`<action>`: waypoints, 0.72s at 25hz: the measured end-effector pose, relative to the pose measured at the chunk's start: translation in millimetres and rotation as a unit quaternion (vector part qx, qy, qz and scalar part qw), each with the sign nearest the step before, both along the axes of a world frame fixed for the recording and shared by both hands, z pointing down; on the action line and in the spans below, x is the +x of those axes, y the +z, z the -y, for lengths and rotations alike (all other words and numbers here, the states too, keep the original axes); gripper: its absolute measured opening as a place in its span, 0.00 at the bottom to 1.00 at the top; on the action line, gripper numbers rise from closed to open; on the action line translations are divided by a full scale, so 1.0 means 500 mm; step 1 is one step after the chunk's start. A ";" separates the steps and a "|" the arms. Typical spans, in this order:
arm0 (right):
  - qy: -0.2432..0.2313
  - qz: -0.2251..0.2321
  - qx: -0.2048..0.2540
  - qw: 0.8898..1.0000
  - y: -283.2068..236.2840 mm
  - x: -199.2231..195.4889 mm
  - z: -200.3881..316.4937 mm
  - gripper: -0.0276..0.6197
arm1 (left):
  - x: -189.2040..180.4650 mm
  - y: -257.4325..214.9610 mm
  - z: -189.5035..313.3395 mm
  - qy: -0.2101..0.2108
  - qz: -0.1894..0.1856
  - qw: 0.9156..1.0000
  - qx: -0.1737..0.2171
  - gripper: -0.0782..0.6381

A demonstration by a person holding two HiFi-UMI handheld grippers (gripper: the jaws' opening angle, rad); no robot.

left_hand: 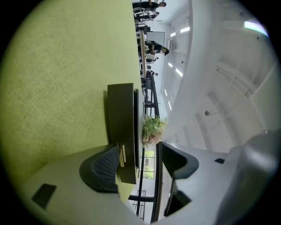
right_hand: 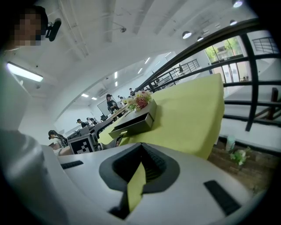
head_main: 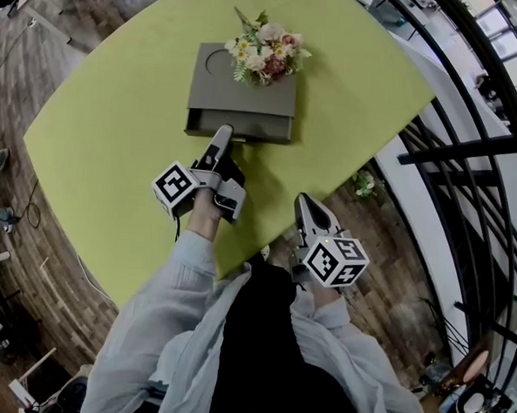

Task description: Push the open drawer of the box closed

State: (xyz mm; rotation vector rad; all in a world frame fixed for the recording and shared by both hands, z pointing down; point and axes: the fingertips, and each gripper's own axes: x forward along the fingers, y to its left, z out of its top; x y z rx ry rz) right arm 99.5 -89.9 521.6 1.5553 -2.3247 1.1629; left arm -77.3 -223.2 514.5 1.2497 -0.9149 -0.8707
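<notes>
My left hand-held gripper [head_main: 221,140] has its jaws wide apart, tips right at the front of the open drawer [head_main: 254,128] of the grey box [head_main: 244,91] on the green tabletop [head_main: 105,139]. My right hand-held gripper [head_main: 307,206] sits by the tabletop's near edge, jaws together.

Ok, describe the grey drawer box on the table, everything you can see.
The box is low, square, matte dark grey, lying flat on the yellow-green table. Its top has a round recess and carries a flower bunch at the far edge. Its drawer stands slightly out toward the person, with a small pale handle. The open left gripper is at the drawer front.
</notes>
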 end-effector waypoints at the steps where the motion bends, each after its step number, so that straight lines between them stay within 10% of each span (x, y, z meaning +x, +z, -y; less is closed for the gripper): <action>1: 0.000 -0.001 -0.001 1.000 0.001 0.000 0.002 0.05 | 0.000 0.001 0.004 -0.001 -0.001 1.000 -0.001 0.54; 18: 0.003 -0.006 -0.009 1.000 0.011 -0.004 0.030 0.05 | 0.000 0.011 0.060 -0.013 -0.010 1.000 -0.003 0.54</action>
